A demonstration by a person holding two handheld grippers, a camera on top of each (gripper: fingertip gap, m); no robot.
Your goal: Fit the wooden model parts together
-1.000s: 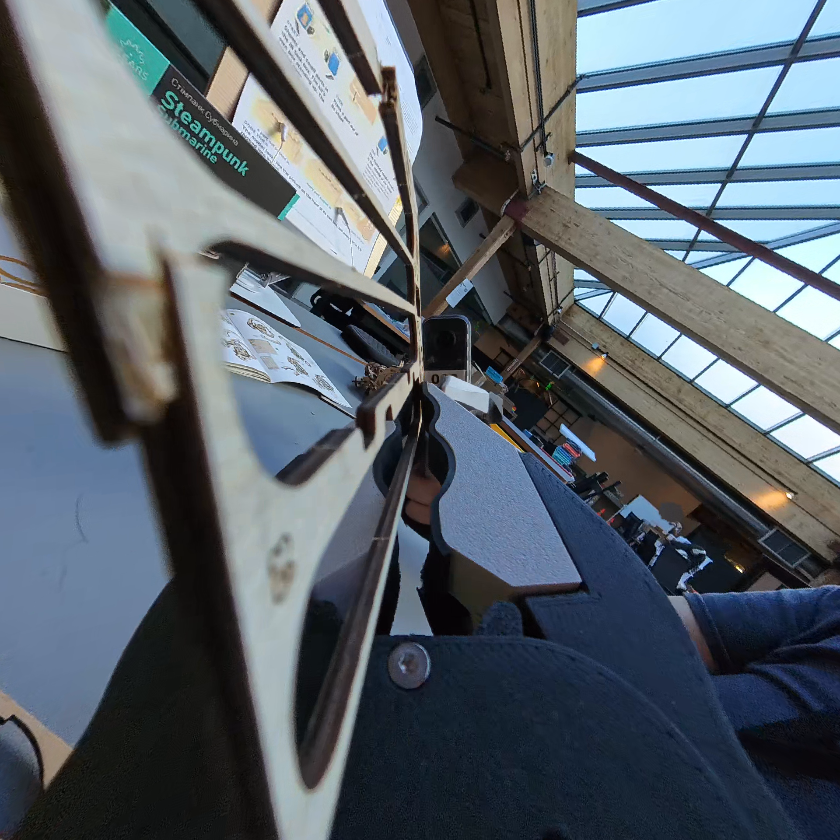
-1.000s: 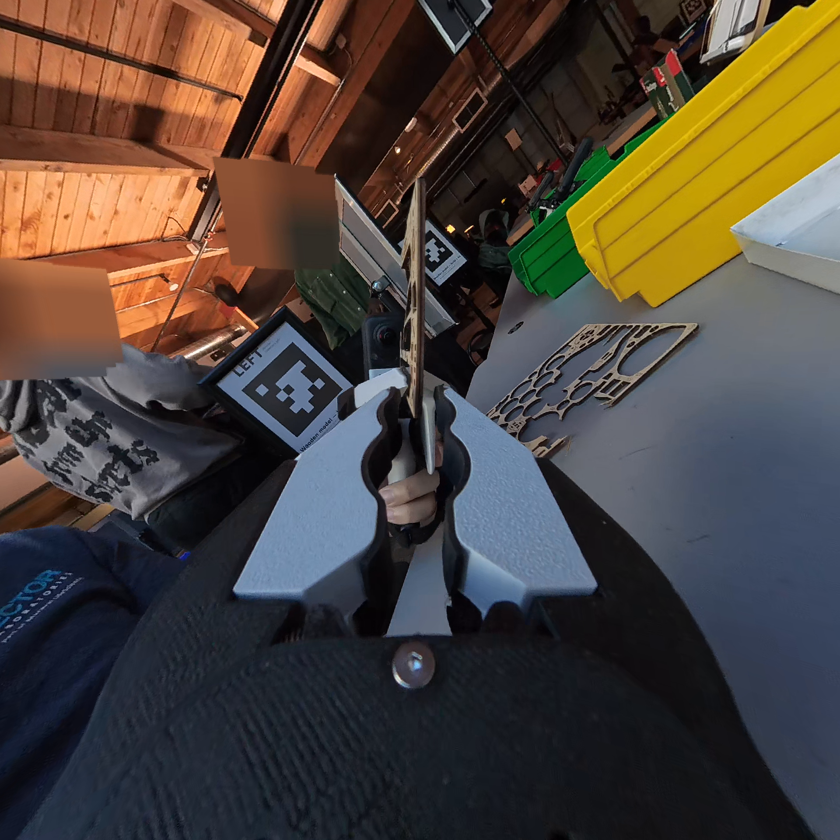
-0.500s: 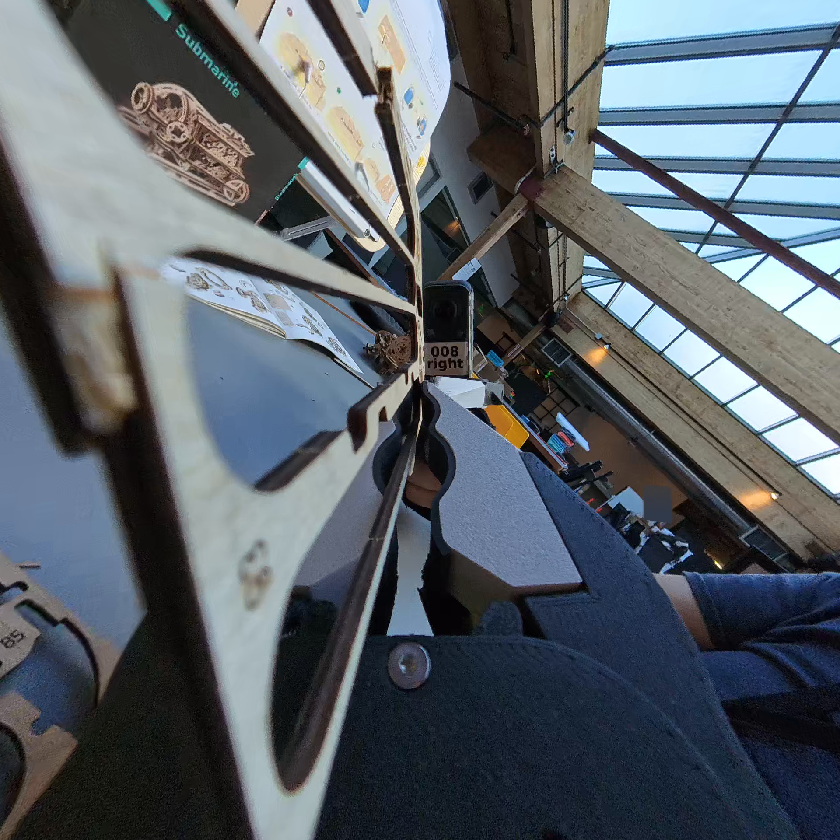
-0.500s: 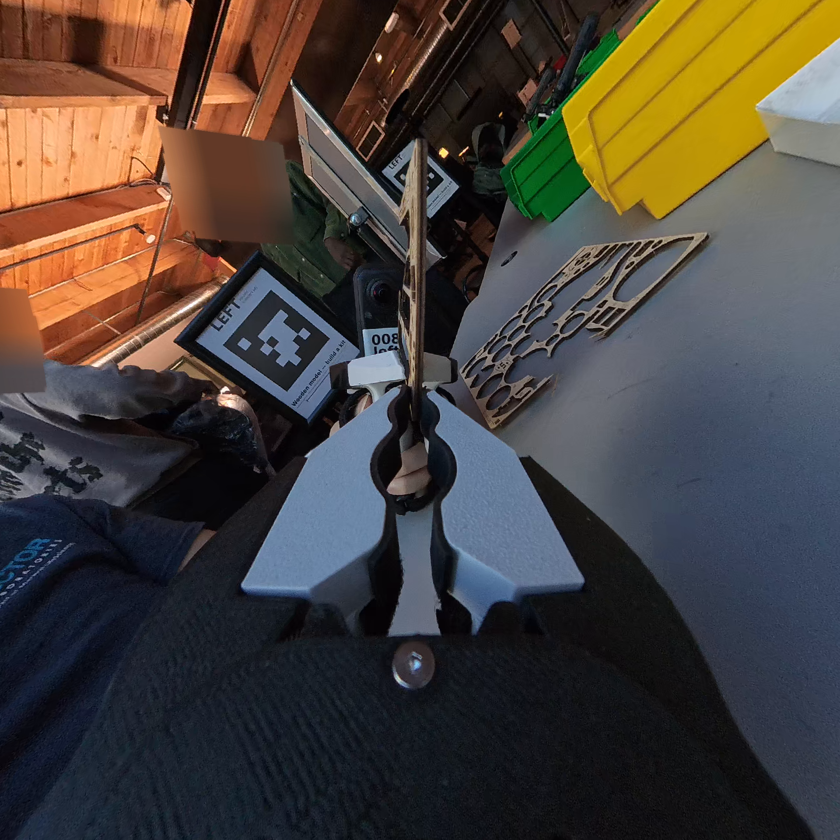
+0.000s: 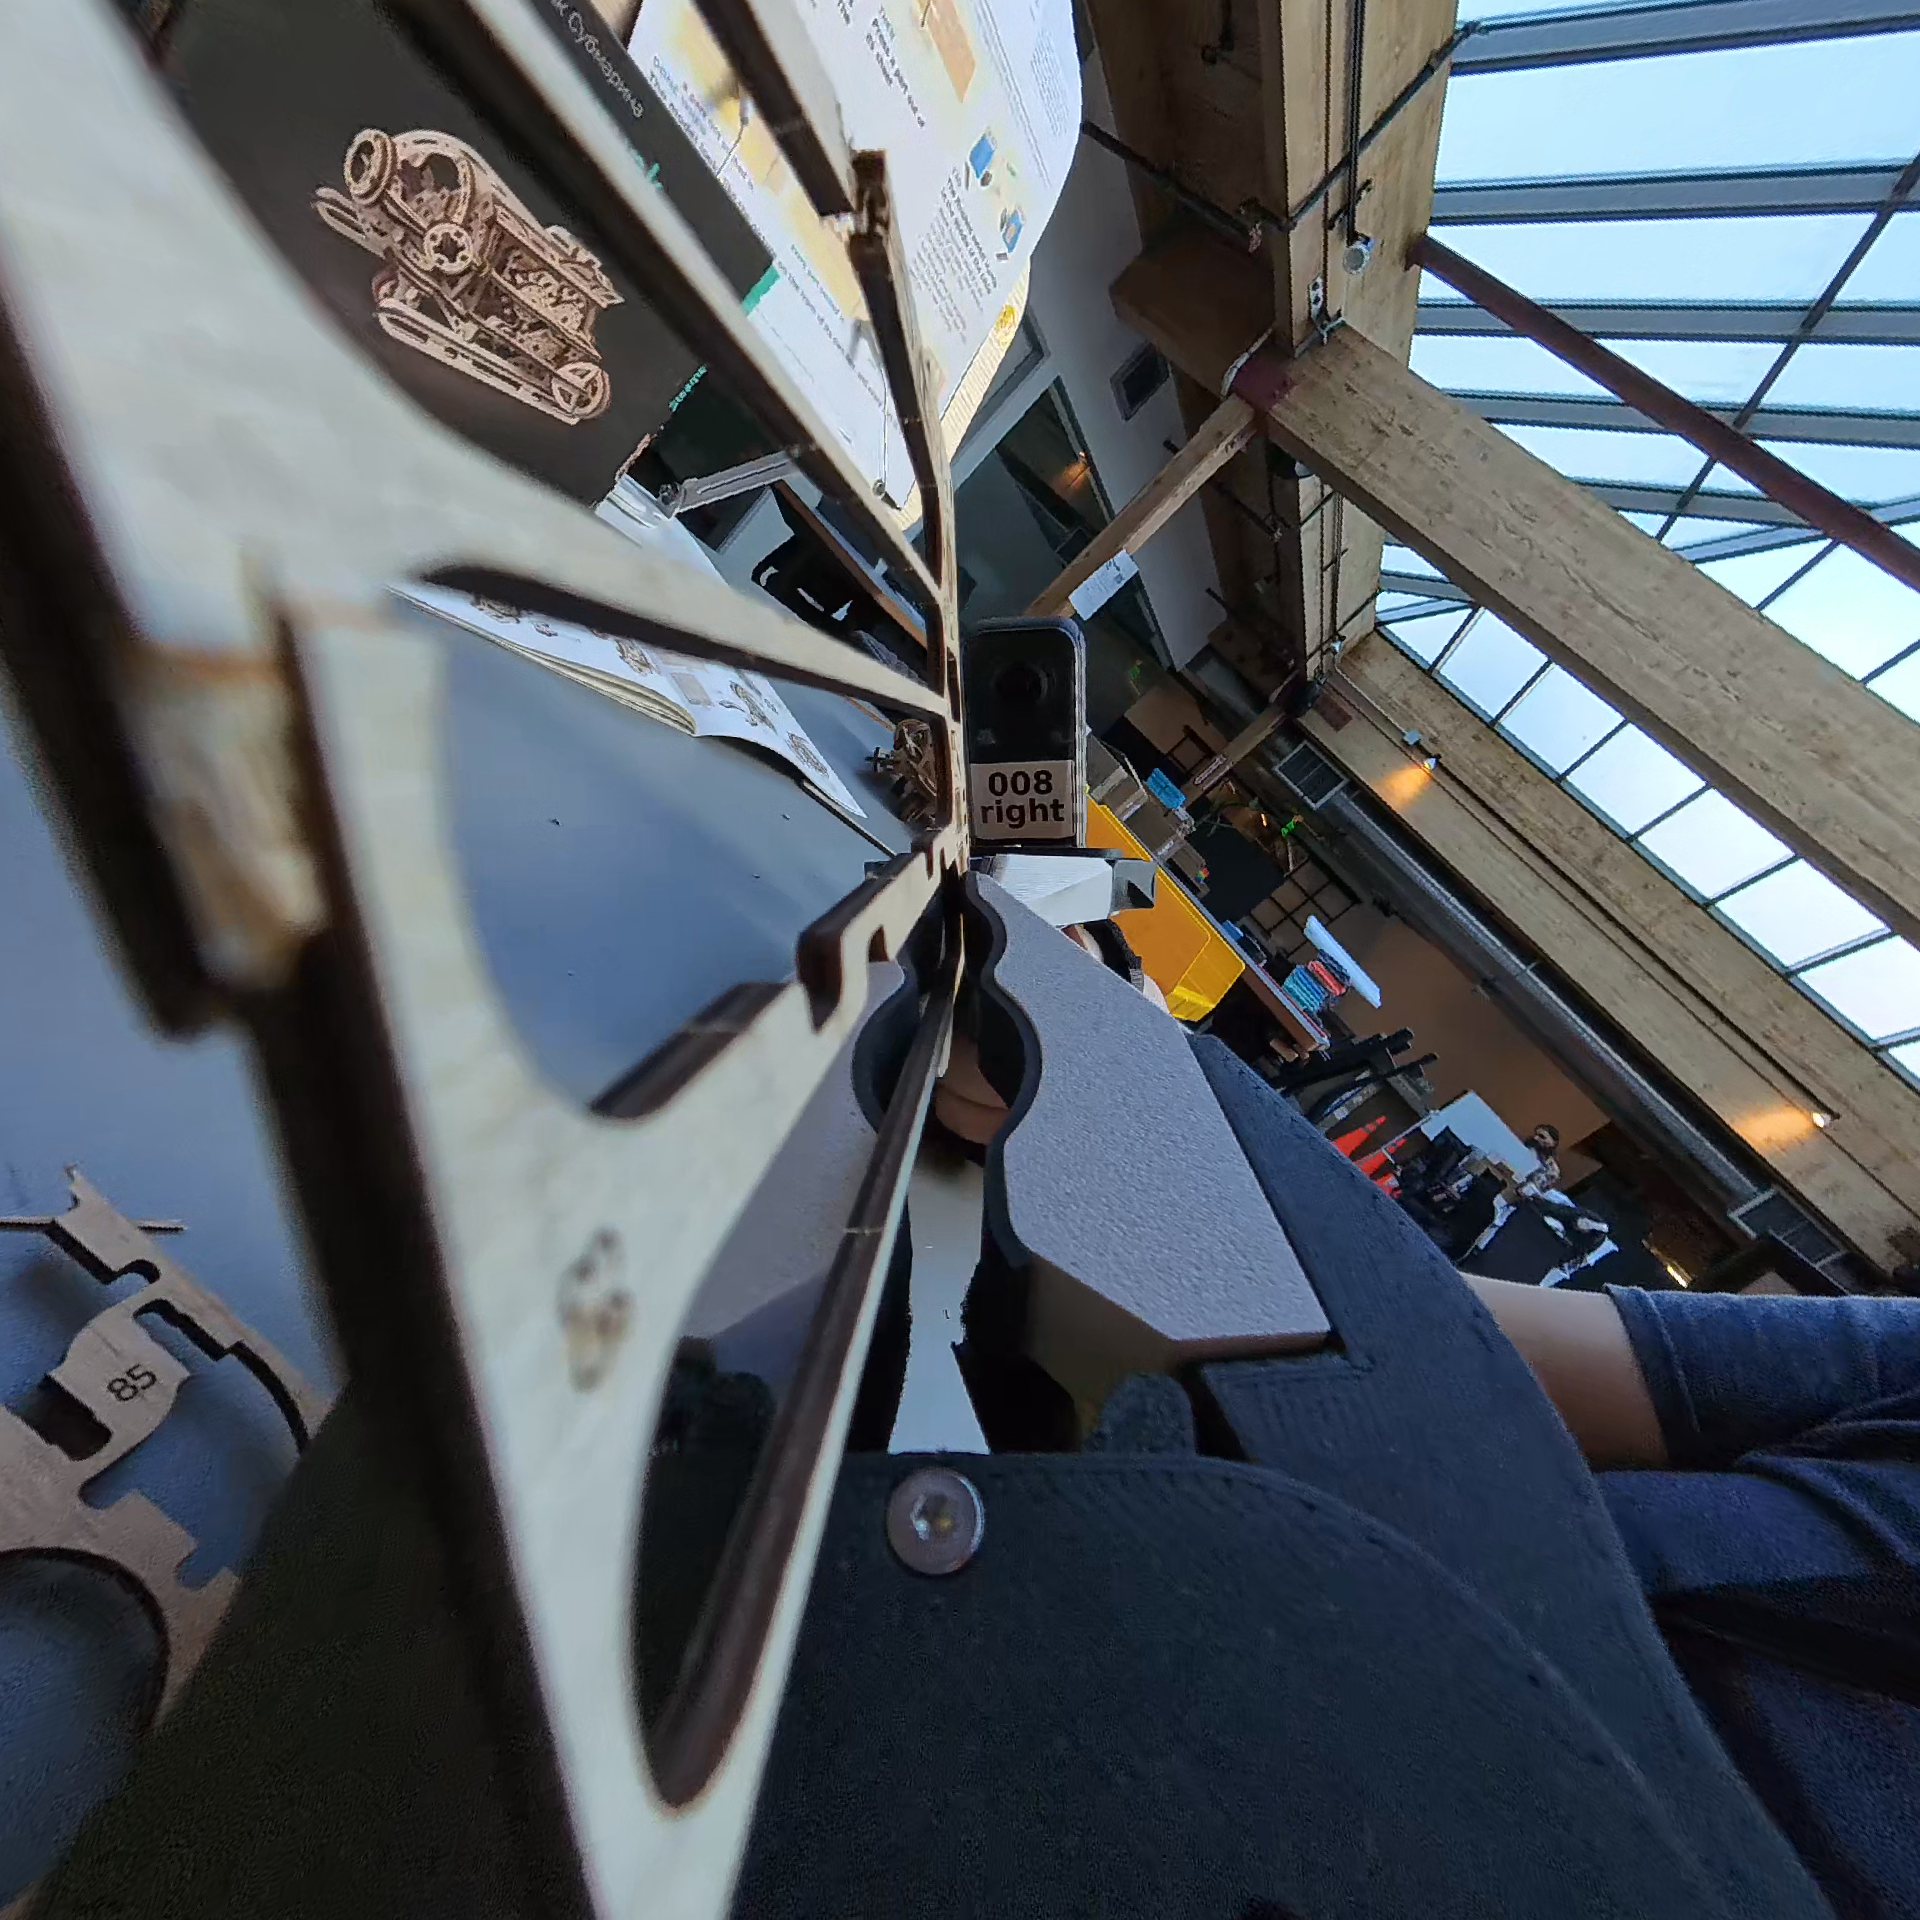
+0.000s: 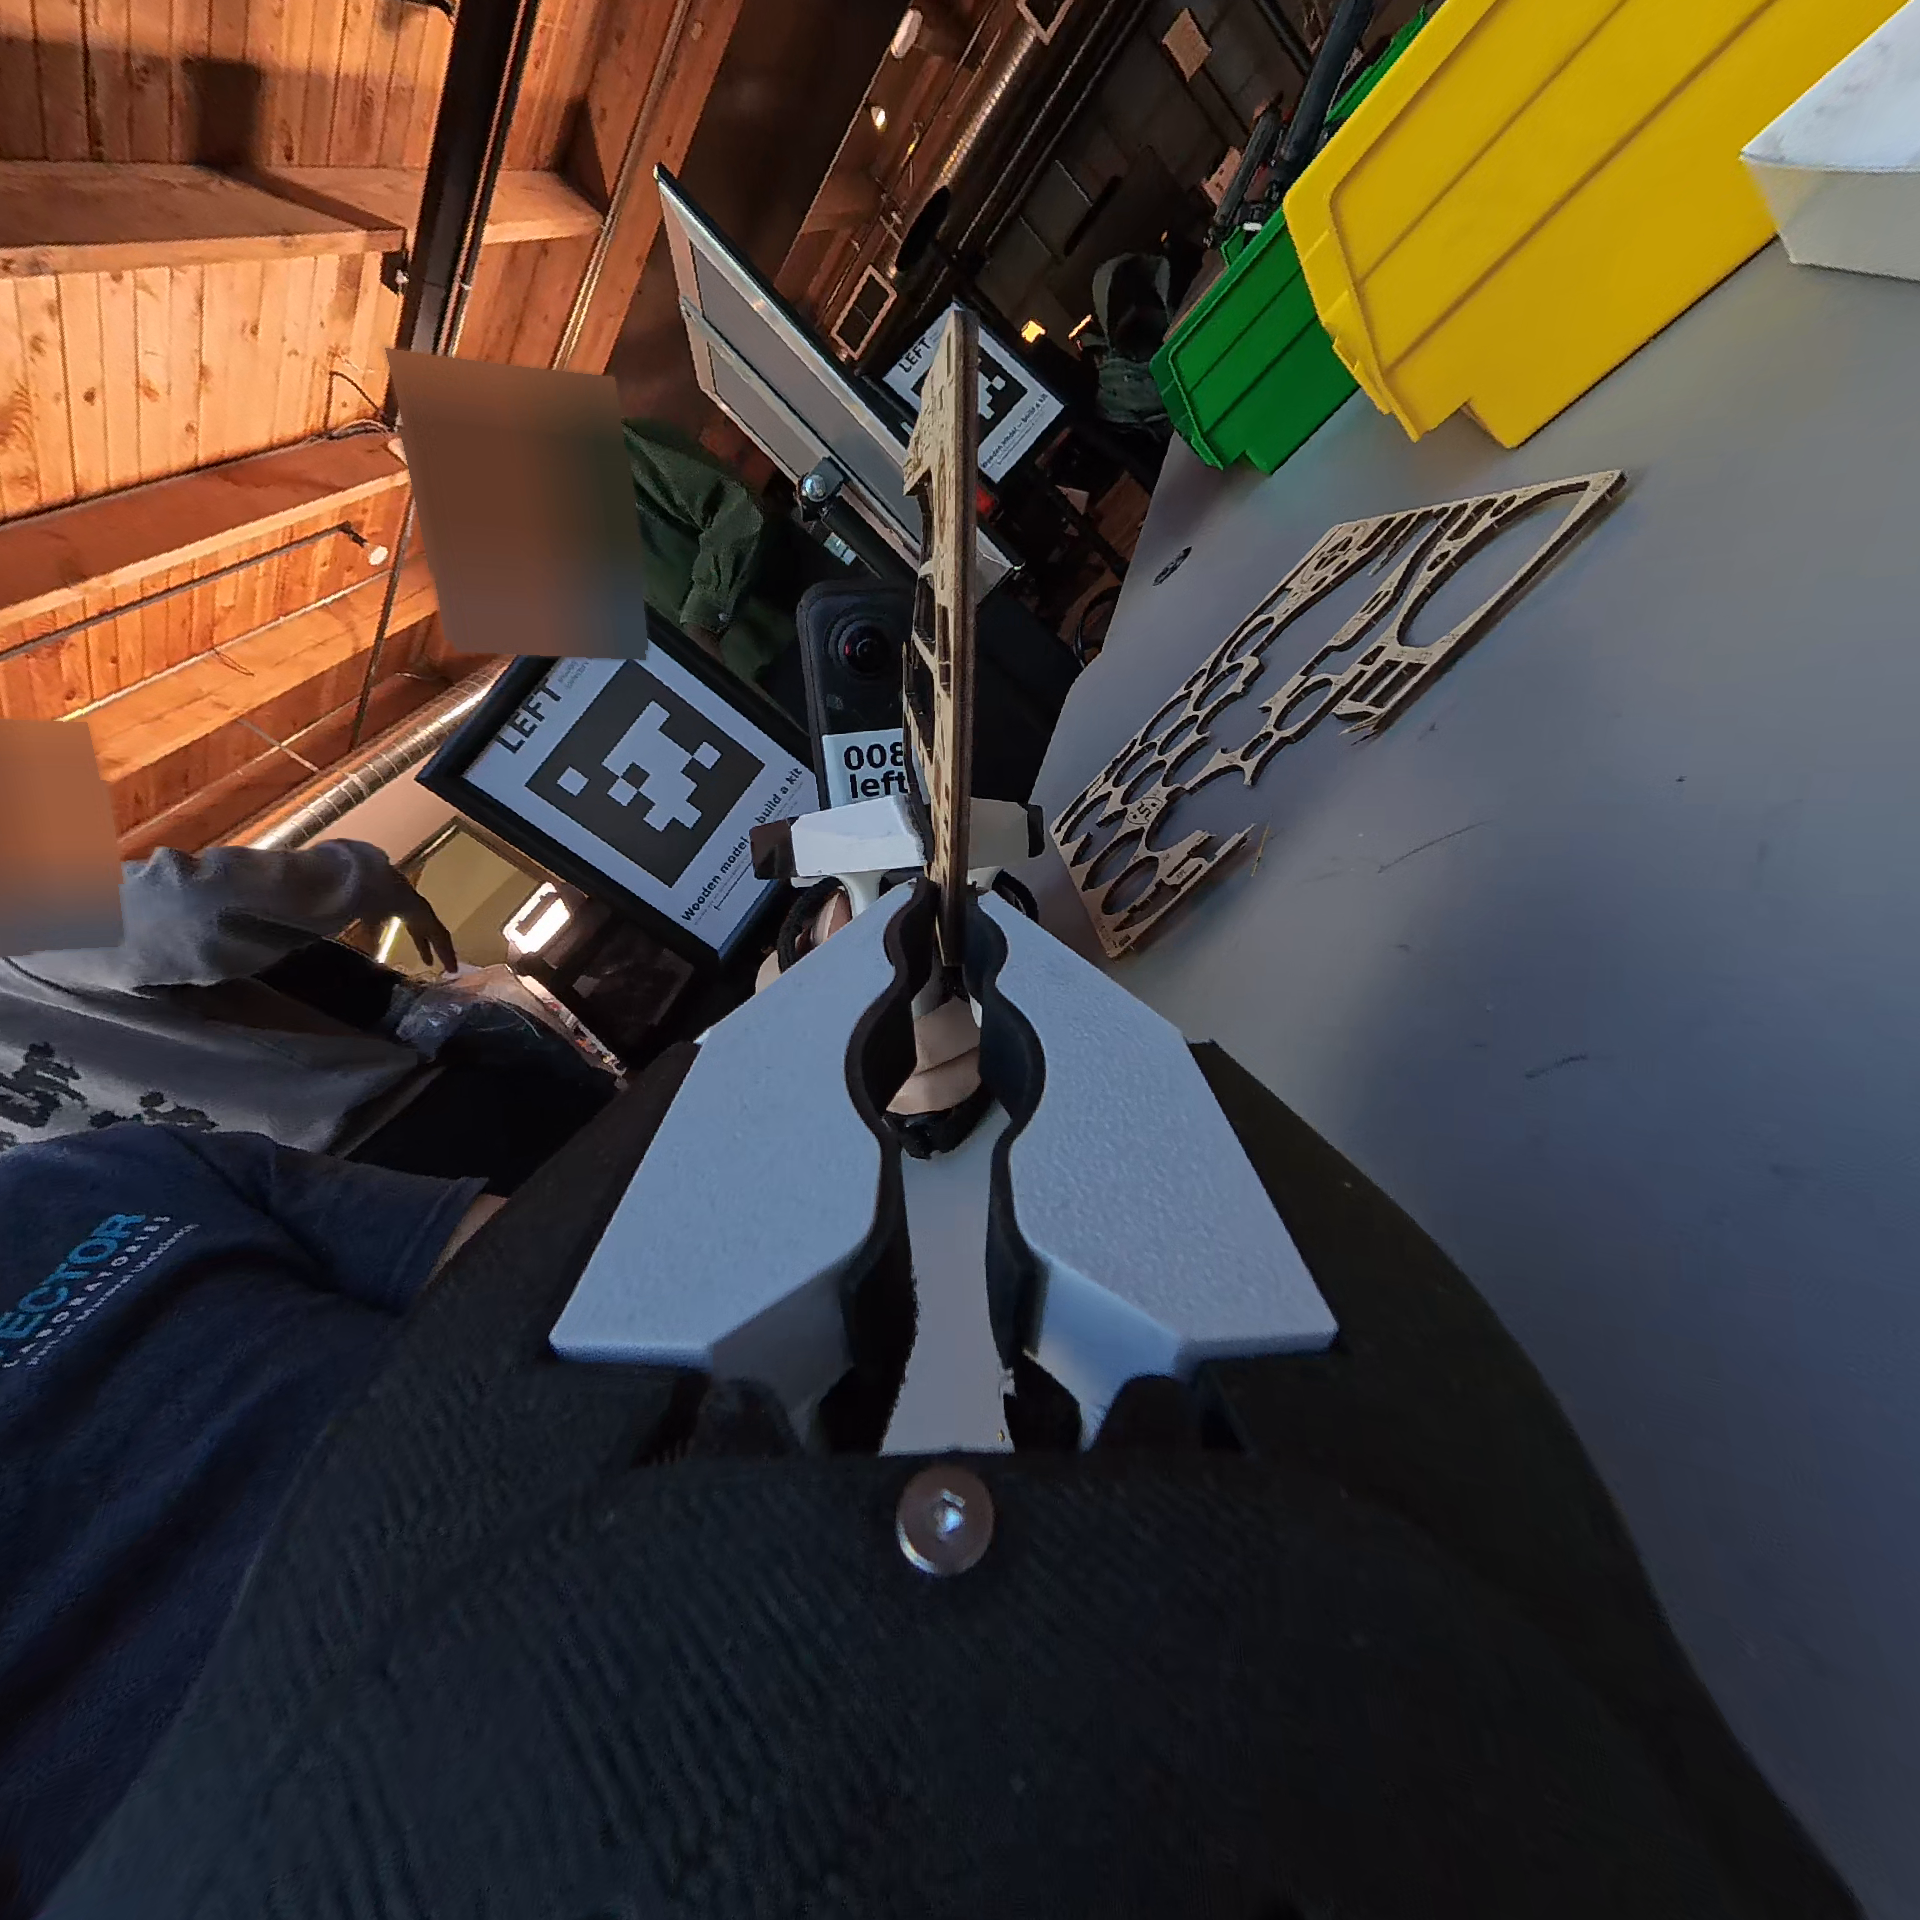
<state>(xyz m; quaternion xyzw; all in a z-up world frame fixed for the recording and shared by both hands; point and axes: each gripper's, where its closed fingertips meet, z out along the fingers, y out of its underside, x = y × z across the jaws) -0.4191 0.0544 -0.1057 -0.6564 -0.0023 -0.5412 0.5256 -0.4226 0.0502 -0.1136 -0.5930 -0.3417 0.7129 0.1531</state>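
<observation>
A large laser-cut wooden sheet [image 5: 436,1039] with cut-out holes fills the left of the left wrist view. My left gripper [image 5: 956,935] is shut on its edge; only its right finger [image 5: 1122,1143] shows, the other is hidden behind the sheet. In the right wrist view the same sheet [image 6: 948,623] stands edge-on. My right gripper [image 6: 940,920] is shut on its near edge. The two grippers face each other tip to tip: the left one [image 6: 894,836] shows just beyond the sheet, and the right one [image 5: 1060,883] shows in the left wrist view.
A spent wooden sheet [image 6: 1330,707] lies on the grey table [image 6: 1558,1039], with yellow bins [image 6: 1558,208], a green bin [image 6: 1247,353] and a white tray [image 6: 1839,156] behind. Another wooden frame [image 5: 94,1403], a booklet [image 5: 644,665] and the kit box [image 5: 468,260] lie left. A person [image 6: 208,987] sits nearby. Left and right tips are no more than a few centimetres apart.
My right gripper has gone from open around the sheet's edge to shut on it. Both grippers have tilted and drawn closer together with the sheet between them.
</observation>
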